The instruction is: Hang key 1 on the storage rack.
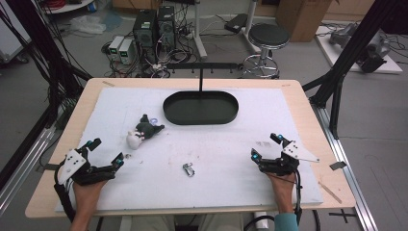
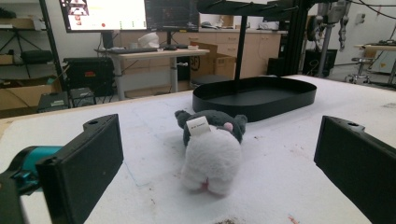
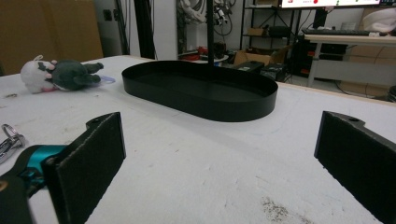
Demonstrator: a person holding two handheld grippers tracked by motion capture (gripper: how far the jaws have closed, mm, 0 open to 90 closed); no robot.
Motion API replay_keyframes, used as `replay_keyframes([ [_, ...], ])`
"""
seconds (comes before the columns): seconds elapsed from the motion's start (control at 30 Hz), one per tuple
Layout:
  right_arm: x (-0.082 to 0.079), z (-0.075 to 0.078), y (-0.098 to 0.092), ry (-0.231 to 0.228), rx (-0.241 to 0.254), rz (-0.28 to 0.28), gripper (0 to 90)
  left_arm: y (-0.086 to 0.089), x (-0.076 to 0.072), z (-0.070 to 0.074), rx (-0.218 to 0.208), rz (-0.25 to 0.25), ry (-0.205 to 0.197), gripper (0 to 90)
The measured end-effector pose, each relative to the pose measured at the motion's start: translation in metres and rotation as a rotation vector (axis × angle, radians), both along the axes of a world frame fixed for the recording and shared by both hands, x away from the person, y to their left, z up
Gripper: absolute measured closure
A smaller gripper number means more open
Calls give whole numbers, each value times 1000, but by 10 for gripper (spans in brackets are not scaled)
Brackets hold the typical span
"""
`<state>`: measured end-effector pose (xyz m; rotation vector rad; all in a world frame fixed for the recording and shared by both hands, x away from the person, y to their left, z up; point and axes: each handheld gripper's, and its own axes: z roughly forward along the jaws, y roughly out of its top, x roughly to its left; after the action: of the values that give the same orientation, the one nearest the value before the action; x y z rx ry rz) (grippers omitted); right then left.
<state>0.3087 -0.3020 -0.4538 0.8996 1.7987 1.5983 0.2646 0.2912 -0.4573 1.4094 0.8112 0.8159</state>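
A small plush toy (image 1: 142, 131), white and dark grey with a paper tag, lies on the white mat left of centre. Ahead of my left gripper's wide jaws the plush toy (image 2: 212, 149) sits a short way off. A black oval tray (image 1: 200, 108) with an upright post stands at the back centre. My left gripper (image 1: 106, 153) rests open near the front left, apart from the toy. My right gripper (image 1: 265, 146) is open at the front right, facing the tray (image 3: 201, 91). A metal keyring clip (image 1: 188, 169) lies between the two grippers near the front.
The white mat (image 1: 231, 159) covers most of the wooden table (image 1: 308, 110). A black stool (image 1: 267, 38), computer boxes (image 1: 154, 26) and cables stand on the floor beyond the far edge. Black frame posts (image 1: 337, 91) rise at the right side.
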Motion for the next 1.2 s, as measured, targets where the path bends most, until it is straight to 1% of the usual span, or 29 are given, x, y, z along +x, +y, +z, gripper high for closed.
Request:
replay_keyframes([
  [0.03, 0, 0, 0, 5, 3, -1, 12, 0, 0, 0, 0, 0, -1, 17],
  [0.07, 0, 0, 0, -4, 1, -2, 12, 0, 0, 0, 0, 0, -1, 17],
  [0.13, 0, 0, 0, 3, 1, 1, 12, 0, 0, 0, 1, 1, 1, 17],
  [0.17, 0, 0, 0, 0, -1, -1, 12, 0, 0, 0, -8, 3, 3, 17],
  [0.23, 0, 0, 0, -1, -3, -1, 12, 0, 0, 0, -2, 1, 4, 17],
  [0.37, 0, 0, 0, -1, 3, 1, 12, 0, 1, 0, -6, 3, 4, 17],
  [0.4, 1, 0, -1, -5, 2, 0, 12, 1, 1, 0, -6, 4, 8, 17],
  [0.43, 1, 0, -1, -4, 2, 0, 12, 1, 1, 0, -6, 4, 8, 17],
  [0.47, 0, 0, 0, 1, 0, 1, 12, 1, 1, 0, -10, 9, 16, 17],
  [0.53, 0, 0, 0, -6, -8, 2, 12, 1, 2, 1, -13, 8, 16, 17],
  [0.6, 0, 0, 1, -1, -3, -1, 12, 1, 1, 1, -15, 10, 15, 17],
  [0.67, 0, 0, 0, 3, 1, 0, 12, 1, 1, 1, -6, 8, 13, 17],
  [0.77, 0, 0, 0, 1, 0, 0, 12, 0, 1, 1, -5, 3, 12, 17],
  [0.8, 0, 0, 0, 1, 0, 0, 12, 0, 2, 1, -5, 7, 23, 17],
  [0.83, 0, 0, 0, 0, 0, 0, 12, 0, 2, 1, -5, 7, 23, 17],
  [0.87, 0, 0, 0, 0, 0, 0, 12, 0, 3, 2, 6, 9, 35, 17],
  [0.97, 0, 0, 0, -1, -4, 1, 12, 0, 4, 5, 15, 13, 39, 17],
  [1.0, 0, 0, 0, -1, -4, 1, 12, 0, 4, 7, 11, 9, 43, 17],
  [1.03, 0, 0, 0, -1, -3, 1, 12, 0, 6, 11, 9, 8, 60, 17],
  [1.07, 0, 0, 0, 0, -3, 1, 12, 0, 6, 11, 9, 8, 60, 17],
  [1.1, 0, 0, 0, 0, -2, 2, 12, 0, 8, 16, 22, 9, 75, 17],
  [1.17, 0, 0, 0, 1, -1, 2, 12, -1, 10, 21, 34, 12, 92, 17],
  [1.2, 0, 0, 0, 1, -1, 2, 12, -1, 10, 21, 34, 12, 92, 17],
])
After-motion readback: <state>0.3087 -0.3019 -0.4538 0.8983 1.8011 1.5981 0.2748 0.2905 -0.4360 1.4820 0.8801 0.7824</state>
